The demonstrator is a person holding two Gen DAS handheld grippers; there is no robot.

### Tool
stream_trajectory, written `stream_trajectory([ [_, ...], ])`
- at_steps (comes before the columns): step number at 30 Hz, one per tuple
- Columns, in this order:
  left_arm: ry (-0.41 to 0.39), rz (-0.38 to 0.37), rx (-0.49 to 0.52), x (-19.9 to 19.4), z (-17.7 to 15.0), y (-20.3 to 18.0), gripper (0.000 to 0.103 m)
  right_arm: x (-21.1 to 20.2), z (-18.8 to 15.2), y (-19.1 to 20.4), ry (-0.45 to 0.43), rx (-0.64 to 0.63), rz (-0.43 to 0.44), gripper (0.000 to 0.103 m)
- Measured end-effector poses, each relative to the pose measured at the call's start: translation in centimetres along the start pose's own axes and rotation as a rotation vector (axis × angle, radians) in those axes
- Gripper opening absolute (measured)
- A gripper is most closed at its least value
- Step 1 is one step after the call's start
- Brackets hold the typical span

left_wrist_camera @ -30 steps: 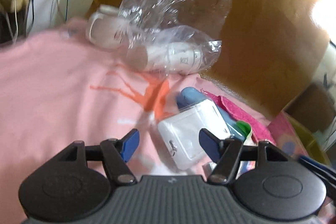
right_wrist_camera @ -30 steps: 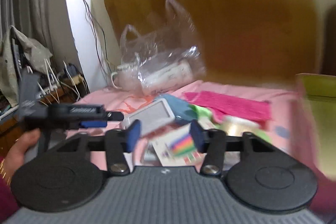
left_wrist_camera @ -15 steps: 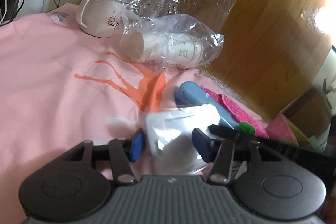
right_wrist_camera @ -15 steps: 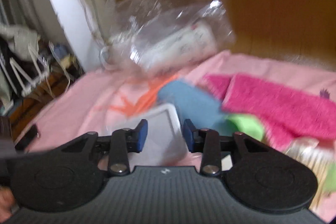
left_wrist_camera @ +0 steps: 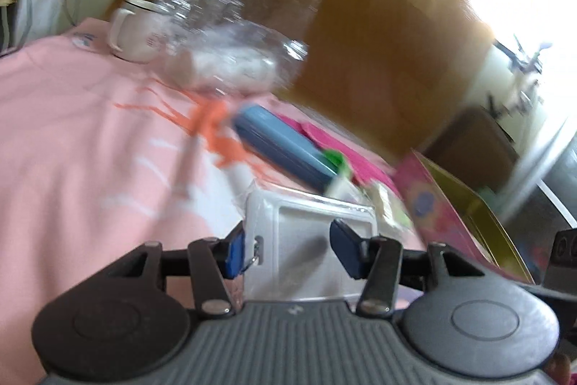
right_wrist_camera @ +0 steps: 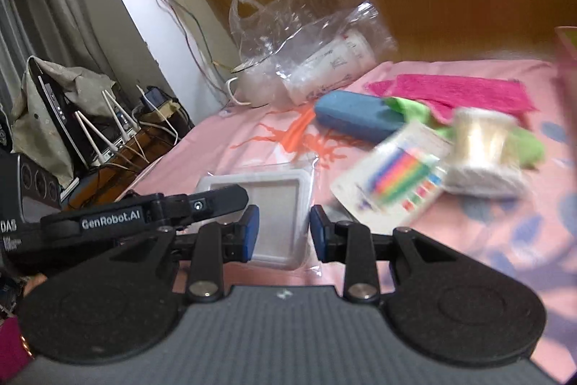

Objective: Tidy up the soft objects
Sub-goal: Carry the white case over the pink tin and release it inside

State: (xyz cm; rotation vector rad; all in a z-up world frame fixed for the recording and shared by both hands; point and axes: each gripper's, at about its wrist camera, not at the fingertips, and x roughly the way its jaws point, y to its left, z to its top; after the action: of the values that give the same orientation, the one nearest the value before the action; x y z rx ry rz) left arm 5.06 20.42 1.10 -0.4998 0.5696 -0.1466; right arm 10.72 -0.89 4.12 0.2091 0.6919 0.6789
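Observation:
A white square packet (left_wrist_camera: 310, 233) in a clear sleeve lies on the pink sheet (left_wrist_camera: 72, 132). My left gripper (left_wrist_camera: 290, 251) is over it with its jaws opening. One blue pad (left_wrist_camera: 234, 253) is at the packet's left edge and the other pad is above its face. In the right wrist view the packet (right_wrist_camera: 274, 204) lies under my right gripper (right_wrist_camera: 283, 233), whose narrow jaws straddle its near end without pressing. The left gripper (right_wrist_camera: 144, 219) reaches in from the left there. Beyond lie a pink towel (right_wrist_camera: 461, 89) and a green cloth (right_wrist_camera: 523, 143).
A blue case (right_wrist_camera: 357, 118), a striped colour card (right_wrist_camera: 396, 179) and a pale spool (right_wrist_camera: 483, 136) lie mid-bed. A clear bag with paper cups (left_wrist_camera: 230, 60) and a mug (left_wrist_camera: 133, 31) stand at the wooden headboard. A pink-and-yellow box (left_wrist_camera: 450, 204) is at the right. Routers and cables (right_wrist_camera: 108, 118) sit off the bed's left.
Both grippers narrowed their jaws and closed in on the white packet. It was blurred between the left pads half a second ago and now lies flat under both.

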Motion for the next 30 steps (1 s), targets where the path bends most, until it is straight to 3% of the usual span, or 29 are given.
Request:
stream_trajectory([
  [5,0.067,-0.065,0.063,0.1,-2.3,-4.1,0.047,-4.9,-3.2,-2.4,-0.033,0.027,-0.124,0.035],
  [9,0.17,-0.146,0.12,2.9,-4.4,-8.5,0.05,-9.1,-5.9,-4.5,-0.096,0.06,-0.259,0.036],
  [15,0.304,-0.274,0.281,6.6,-7.9,-16.7,0.05,-14.7,-9.5,-8.9,-0.181,0.159,-0.435,0.039],
  [19,0.392,-0.363,0.359,9.0,-11.0,-21.9,0.053,-17.3,-11.3,-11.5,-0.223,0.197,-0.512,0.041],
  [21,0.398,-0.388,0.397,9.8,-12.1,-24.0,0.055,-18.1,-11.9,-12.3,-0.241,0.187,-0.543,0.046],
  [25,0.445,-0.432,0.455,10.6,-13.4,-26.9,0.076,-19.1,-12.7,-12.3,-0.28,0.126,-0.534,0.054],
  [26,0.454,-0.437,0.458,10.6,-13.5,-27.4,0.082,-19.1,-12.8,-12.1,-0.28,0.099,-0.521,0.062],
  [28,0.439,-0.44,0.465,10.2,-13.2,-27.5,0.084,-18.7,-13.2,-11.6,-0.274,0.029,-0.523,0.08],
  [30,0.402,-0.415,0.475,9.6,-12.7,-27.1,0.084,-17.7,-13.6,-11.1,-0.265,-0.043,-0.56,0.085],
])
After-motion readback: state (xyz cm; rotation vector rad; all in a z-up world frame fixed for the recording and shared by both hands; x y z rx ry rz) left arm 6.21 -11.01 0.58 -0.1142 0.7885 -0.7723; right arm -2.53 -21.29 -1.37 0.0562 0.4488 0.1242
